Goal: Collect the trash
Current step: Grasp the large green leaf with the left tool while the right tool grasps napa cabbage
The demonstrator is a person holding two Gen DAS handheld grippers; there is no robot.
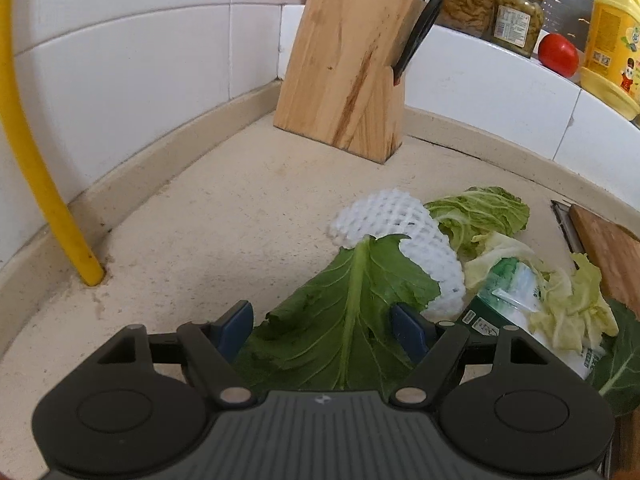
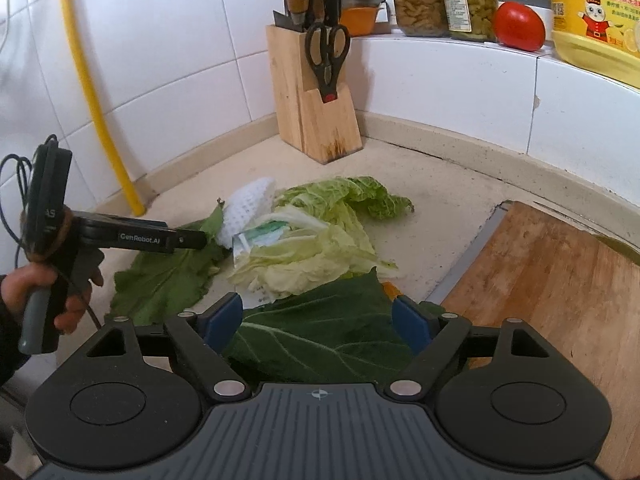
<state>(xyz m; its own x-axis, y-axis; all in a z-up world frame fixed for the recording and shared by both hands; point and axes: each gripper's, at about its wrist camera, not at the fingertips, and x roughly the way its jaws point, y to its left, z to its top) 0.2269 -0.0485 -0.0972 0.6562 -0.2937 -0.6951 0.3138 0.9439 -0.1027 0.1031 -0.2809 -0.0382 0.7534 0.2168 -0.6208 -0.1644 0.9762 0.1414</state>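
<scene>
Left tool (image 1: pixel 322 330) wide open over big green leaf (image 1: pixel 344 320); right tool (image 2: pixel 318 322) wide open, holding nothing; two jars (image 2: pixel 444 0) full of pickles

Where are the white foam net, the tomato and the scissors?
white foam net (image 1: pixel 400 236): left wrist view, middle of its mesh.
tomato (image 2: pixel 519 26): right wrist view, centre of its red skin.
scissors (image 2: pixel 327 54): right wrist view, the pivot below the handles.
</scene>
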